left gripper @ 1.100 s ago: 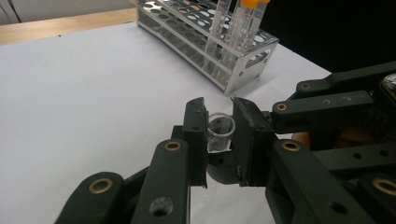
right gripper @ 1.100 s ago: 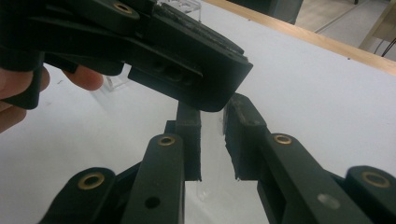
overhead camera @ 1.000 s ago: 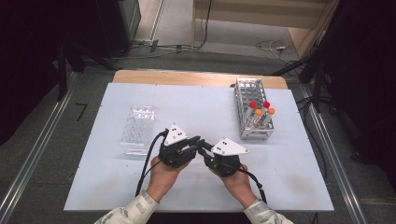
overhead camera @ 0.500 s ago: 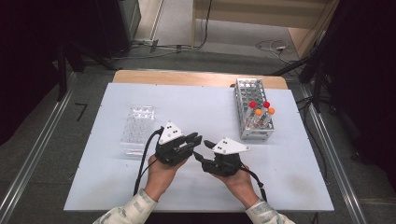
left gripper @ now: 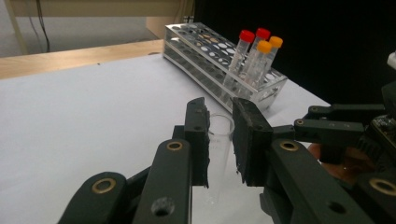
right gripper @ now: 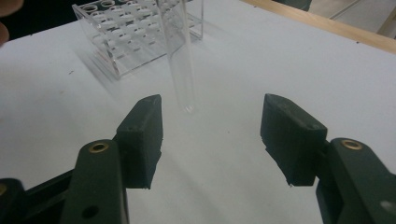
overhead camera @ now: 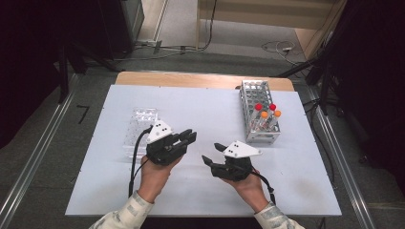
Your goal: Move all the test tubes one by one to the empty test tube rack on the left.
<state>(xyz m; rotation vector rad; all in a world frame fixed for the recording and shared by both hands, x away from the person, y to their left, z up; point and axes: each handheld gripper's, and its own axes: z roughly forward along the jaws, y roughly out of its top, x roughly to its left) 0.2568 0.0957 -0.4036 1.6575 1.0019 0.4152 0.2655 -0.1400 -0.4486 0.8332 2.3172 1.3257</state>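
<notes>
My left gripper (overhead camera: pixel 191 136) is shut on a clear, uncapped test tube (left gripper: pixel 218 140), whose open rim sticks up between the two pads (left gripper: pixel 198 135). In the right gripper view the same tube (right gripper: pixel 180 60) hangs tilted a little ahead of my right gripper (right gripper: pixel 210 126). The right gripper's jaws have just been opening and nothing is between them. Seen from above, the right gripper (overhead camera: pixel 213 153) sits just right of the left one, with a small gap between them. The right gripper (left gripper: pixel 306 116) also appears in the left gripper view, beside the tube.
A metal rack (overhead camera: pixel 252 95) at the right holds several tubes with red and orange caps (overhead camera: pixel 266 110). A clear acrylic rack (overhead camera: pixel 139 123) stands left of the left hand, and also shows as the acrylic rack (right gripper: pixel 135 42). A wooden edge (overhead camera: pixel 200 79) runs along the far side.
The right gripper's jaws have opened off the tube. The left gripper has drawn away to the left and up a little with the tube, so the two grippers now stand apart.
</notes>
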